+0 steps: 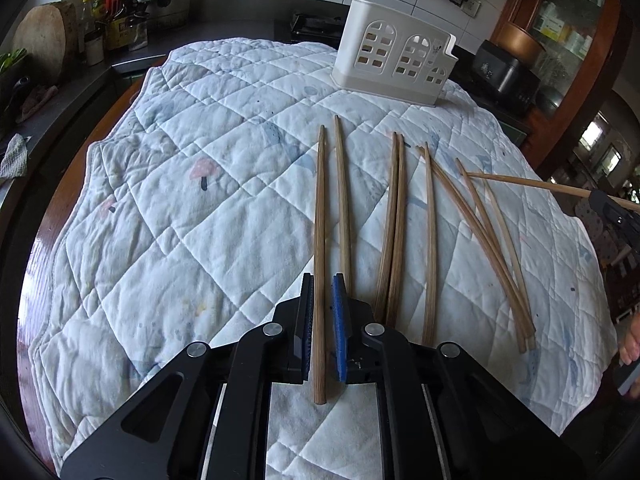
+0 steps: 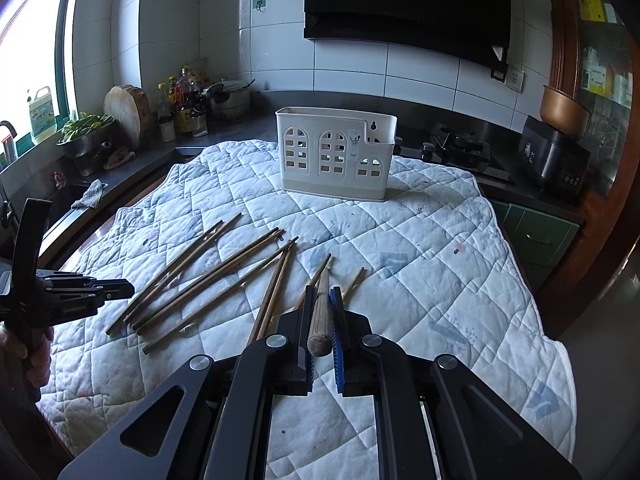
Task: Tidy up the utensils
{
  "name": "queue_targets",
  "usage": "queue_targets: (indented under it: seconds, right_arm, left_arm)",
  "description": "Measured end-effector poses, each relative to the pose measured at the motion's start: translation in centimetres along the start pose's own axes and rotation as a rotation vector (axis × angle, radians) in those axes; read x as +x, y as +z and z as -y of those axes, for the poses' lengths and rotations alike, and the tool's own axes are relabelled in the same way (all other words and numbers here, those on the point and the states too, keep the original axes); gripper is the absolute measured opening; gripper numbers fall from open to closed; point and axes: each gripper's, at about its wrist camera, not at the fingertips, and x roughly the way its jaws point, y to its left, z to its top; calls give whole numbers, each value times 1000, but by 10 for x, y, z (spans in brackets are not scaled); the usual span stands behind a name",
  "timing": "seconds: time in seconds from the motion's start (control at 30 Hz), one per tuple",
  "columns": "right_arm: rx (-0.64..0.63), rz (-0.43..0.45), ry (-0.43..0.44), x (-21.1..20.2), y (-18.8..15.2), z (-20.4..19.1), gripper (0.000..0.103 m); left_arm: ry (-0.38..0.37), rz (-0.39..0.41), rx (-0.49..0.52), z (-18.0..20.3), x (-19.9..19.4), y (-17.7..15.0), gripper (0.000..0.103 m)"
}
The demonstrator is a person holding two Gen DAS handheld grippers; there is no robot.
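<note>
A white quilted blanket (image 1: pixel 180 200) with little pictures on it covers the worktop (image 1: pixel 38 248). Many wooden chopsticks (image 1: pixel 430 240) lie on the blanket in a loose row, well apart from the holder. Some lie side by side, and some cross over each other.

The left gripper (image 1: pixel 322 296) is nearly shut. Its two pads squeeze one chopstick (image 1: pixel 320 208). That stick runs straight ahead between the pads, and its thick end pokes out behind them. Just beside it lies another chopstick (image 1: pixel 342 200), which the gripper does not hold.

The right gripper (image 2: pixel 322 300) is nearly shut too. It pinches one brown chopstick (image 2: pixel 320 320), whose round thick end points back at the camera. In the left wrist view this stick (image 1: pixel 532 184) sticks out over the other sticks from the right edge, up off the blanket.

A white plastic holder (image 2: pixel 336 156) stands upright at the far side of the blanket. It has little window-shaped holes in its front wall.

Behind the blanket is a dark kitchen counter (image 2: pixel 224 132) with bottles (image 2: pixel 182 100), a round wooden board (image 2: pixel 128 114) and a metal pot (image 2: pixel 230 100). A person's hand (image 2: pixel 28 354) grips the handle of the left gripper at the edge of the right wrist view.
</note>
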Motion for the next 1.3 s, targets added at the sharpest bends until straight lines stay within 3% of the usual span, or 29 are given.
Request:
queue_targets:
  seconds: [0.1,0.2,0.43,0.53,0.6,0.73,0.93,1.0,1.3]
  right_arm:
    - [1,0,0,0,0,0,7]
    - [1,-3,-1,1,-1,1,7]
    - [0,-4,-1,2,-3,1,7]
    - [0,-4,-1,2,-3,1,7]
    - [-1,-6,-1,2,-3,1,7]
    - [0,-8,-2,3,-5,2,7]
    - [-2,-5,-3,2,-5,1,7]
    - [-1,-4,-1,2,-5,1,7]
    - [8,9,-4,0,-2,6,7]
  left_arm:
    - [13,-5,-4,0,5,-3,27]
    - [4,-7,-9,-1,9,-7,28]
    - [-17,7,-30,-5,9,-9,25]
    - [-35,11,-45,-8,8,-11,14]
    - [-41,8,-58,-11,9,-12,14]
    - [-24,2,-33,-6,11,-14,14]
    - [60,7,17,7,13,-14,14]
    - [83,15,11,7,12,-12,9]
    - [58,111,13,6,-16,3,6]
